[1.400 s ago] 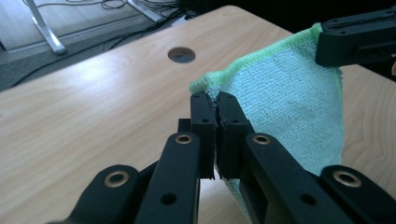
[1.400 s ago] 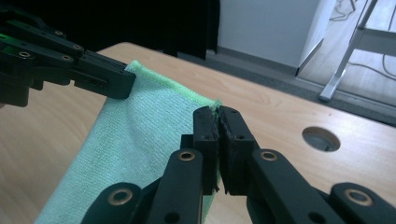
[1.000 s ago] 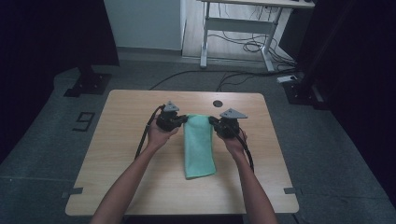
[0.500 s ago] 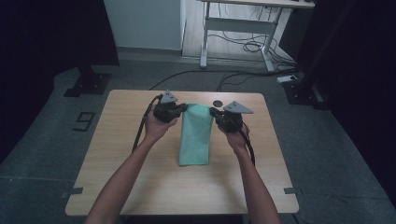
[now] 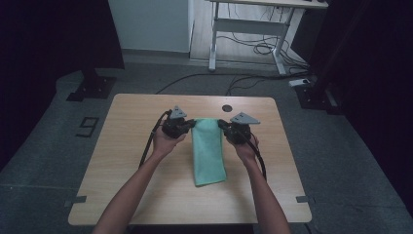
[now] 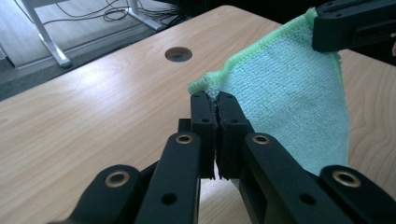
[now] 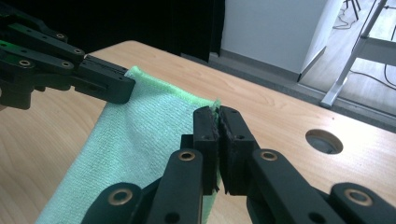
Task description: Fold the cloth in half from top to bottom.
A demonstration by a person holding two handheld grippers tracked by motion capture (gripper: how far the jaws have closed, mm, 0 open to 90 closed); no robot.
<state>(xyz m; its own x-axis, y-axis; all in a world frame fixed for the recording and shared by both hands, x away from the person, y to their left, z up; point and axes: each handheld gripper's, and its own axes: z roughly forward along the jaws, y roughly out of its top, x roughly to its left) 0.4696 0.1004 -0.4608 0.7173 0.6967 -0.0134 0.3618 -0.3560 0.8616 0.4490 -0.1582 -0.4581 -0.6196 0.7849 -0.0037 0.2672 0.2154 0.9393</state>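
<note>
The green towel (image 5: pixel 208 151) is lying lengthwise mid-counter (image 5: pixel 122 161), its near end well back from the counter's near edge, with bare wood spreading to both sides. The left gripper (image 5: pixel 191 125) is pinching the towel's far left corner, jaws closed tight on the hem. The right gripper (image 5: pixel 221 125) is clamping the far right corner likewise. A round hole (image 5: pixel 226 107) is sitting just beyond the towel.
</note>
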